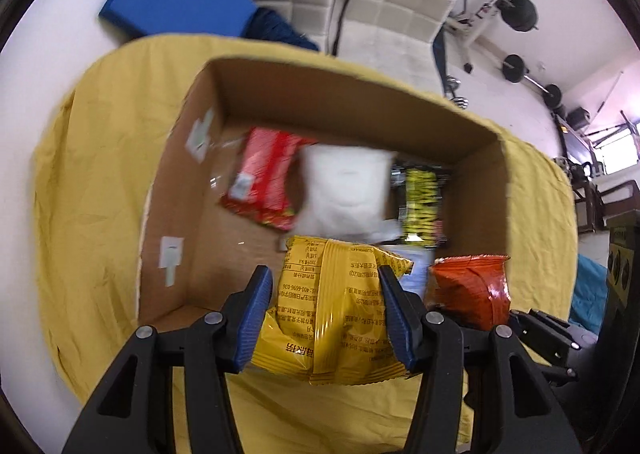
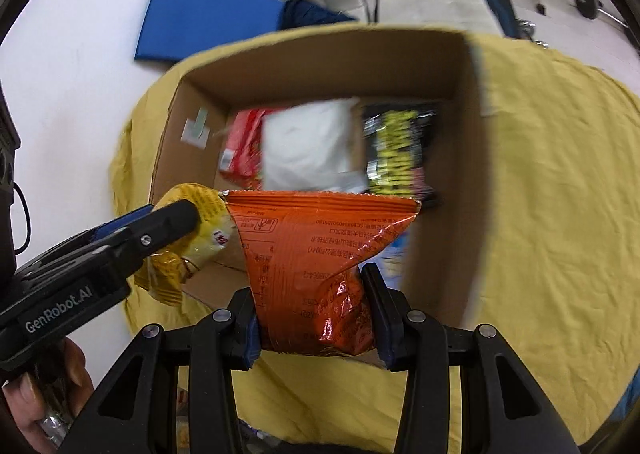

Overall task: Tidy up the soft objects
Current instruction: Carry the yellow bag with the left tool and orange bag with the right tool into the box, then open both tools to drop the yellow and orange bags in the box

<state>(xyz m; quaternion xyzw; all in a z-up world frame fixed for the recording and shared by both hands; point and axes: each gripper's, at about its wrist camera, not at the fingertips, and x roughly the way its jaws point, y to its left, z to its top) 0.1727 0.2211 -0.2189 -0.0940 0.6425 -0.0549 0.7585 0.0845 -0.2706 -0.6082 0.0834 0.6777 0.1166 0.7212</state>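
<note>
Blurred box contents (image 1: 344, 185)

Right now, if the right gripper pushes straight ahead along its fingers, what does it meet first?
The right gripper, shut on the orange foil snack bag, points into the open cardboard box. Probably the white soft pouch inside comes first; depth is unclear.

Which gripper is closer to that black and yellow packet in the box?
Right. The right gripper, holding the orange bag, sits nearer the black and yellow packet; the left gripper with the yellow bag is farther left.
</note>
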